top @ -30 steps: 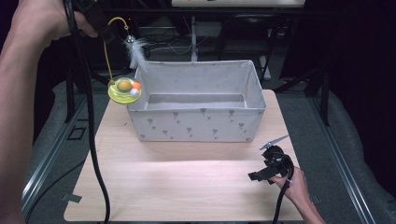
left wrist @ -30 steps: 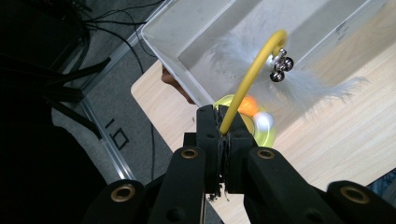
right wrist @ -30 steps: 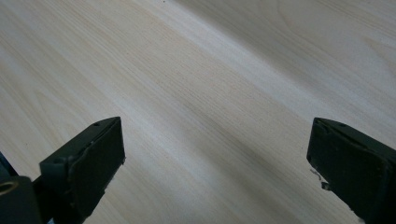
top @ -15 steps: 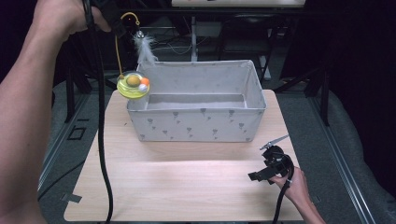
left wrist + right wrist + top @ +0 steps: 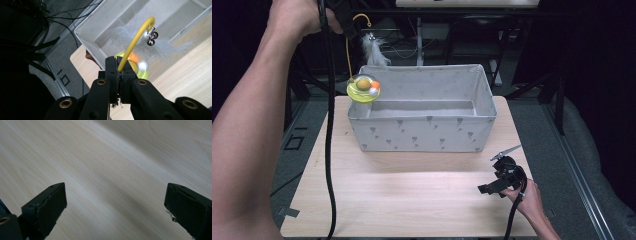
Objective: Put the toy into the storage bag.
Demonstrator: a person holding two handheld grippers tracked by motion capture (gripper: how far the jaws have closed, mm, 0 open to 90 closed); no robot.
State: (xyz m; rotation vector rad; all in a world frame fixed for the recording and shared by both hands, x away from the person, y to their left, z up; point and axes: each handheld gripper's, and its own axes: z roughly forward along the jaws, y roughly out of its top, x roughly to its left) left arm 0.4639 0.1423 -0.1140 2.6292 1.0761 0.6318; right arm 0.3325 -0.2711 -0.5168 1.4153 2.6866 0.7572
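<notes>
- The left gripper (image 5: 119, 75) has its fingers clamped on the yellow stem (image 5: 135, 41) of a cat toy (image 5: 363, 88), so the toy hangs free over the near-left corner of the grey bin (image 5: 422, 132), likely for lowering in.
- The right gripper (image 5: 115, 207) rests on the desk (image 5: 412, 195), fingers apart and empty, well clear.
- The left gripper view shows bells (image 5: 151, 37) and a feather (image 5: 172, 47) up close; the high view shows the toy's height over the rim.

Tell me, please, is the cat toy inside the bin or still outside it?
Outside: the cat toy hangs above the fabric bin's left rim, held by the left gripper.
</notes>
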